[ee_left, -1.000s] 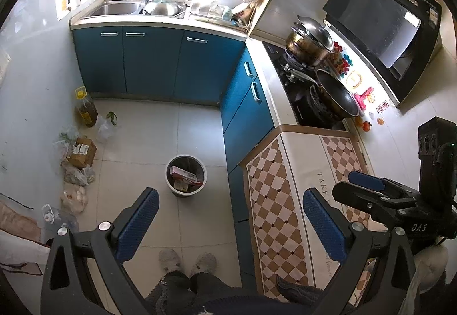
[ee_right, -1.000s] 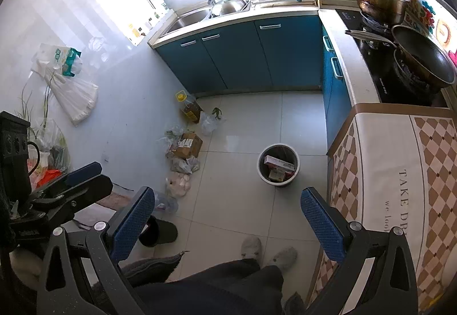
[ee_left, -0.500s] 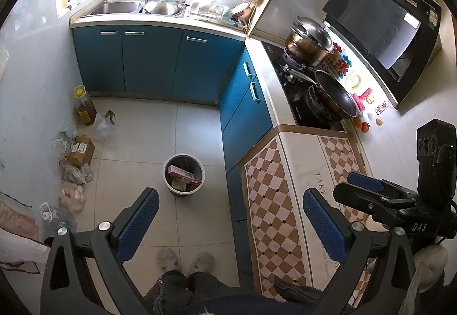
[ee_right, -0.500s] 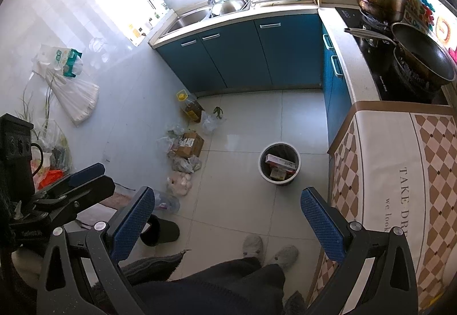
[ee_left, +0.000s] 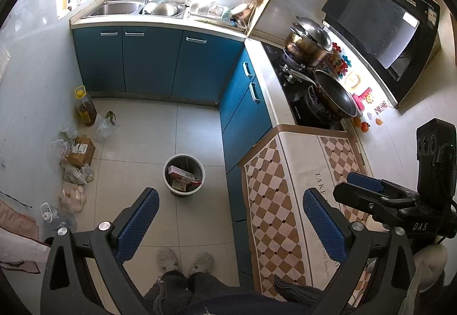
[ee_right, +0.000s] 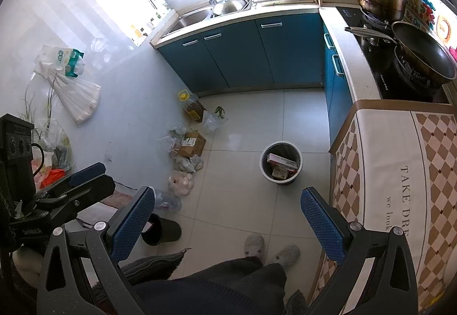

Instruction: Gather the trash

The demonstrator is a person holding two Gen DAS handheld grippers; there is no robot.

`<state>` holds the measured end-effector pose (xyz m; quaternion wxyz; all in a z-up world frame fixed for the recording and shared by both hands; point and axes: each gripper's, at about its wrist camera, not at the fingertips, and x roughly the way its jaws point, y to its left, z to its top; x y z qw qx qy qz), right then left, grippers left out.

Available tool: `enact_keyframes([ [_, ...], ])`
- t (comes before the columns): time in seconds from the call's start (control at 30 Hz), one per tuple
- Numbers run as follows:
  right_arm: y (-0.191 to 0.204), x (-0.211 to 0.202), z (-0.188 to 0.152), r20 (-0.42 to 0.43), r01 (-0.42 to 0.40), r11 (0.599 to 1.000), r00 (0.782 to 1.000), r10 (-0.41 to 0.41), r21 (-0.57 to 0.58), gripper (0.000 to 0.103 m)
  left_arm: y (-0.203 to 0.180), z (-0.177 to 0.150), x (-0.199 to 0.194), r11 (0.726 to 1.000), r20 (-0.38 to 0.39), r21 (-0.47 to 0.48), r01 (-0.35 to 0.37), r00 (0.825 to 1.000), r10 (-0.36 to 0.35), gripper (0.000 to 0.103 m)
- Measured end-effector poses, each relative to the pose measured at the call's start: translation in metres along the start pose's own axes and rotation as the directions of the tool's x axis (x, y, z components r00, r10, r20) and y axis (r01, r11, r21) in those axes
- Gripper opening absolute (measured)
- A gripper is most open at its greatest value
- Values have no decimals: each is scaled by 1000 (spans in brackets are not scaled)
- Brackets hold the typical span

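Through the left wrist camera, we are seeing the trash bin [ee_left: 184, 175] sliding slightly left of where it sat a second ago, on the floor beside the blue cabinets. The left tongs [ee_left: 230, 223] are gaping wide and holding nothing, raised high above the floor tiles. The right tongs [ee_left: 362, 189] are hovering over the checkered counter [ee_left: 274, 201].

Through the right wrist camera, we are noticing almost no shift. The right tongs [ee_right: 227, 219] are spread wide, empty, pointing down toward the bin [ee_right: 281, 162] and the bagged litter [ee_right: 181, 183] along the wall.
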<state>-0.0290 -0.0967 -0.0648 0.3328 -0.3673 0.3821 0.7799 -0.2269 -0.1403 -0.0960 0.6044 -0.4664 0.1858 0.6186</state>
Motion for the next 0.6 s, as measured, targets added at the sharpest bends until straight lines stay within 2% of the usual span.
enact_keyframes([
  [0.6, 1, -5, 2, 8, -2, 1000, 1000, 2, 6, 103, -6, 6, -6, 1000, 15, 0, 14, 1000, -14, 103],
])
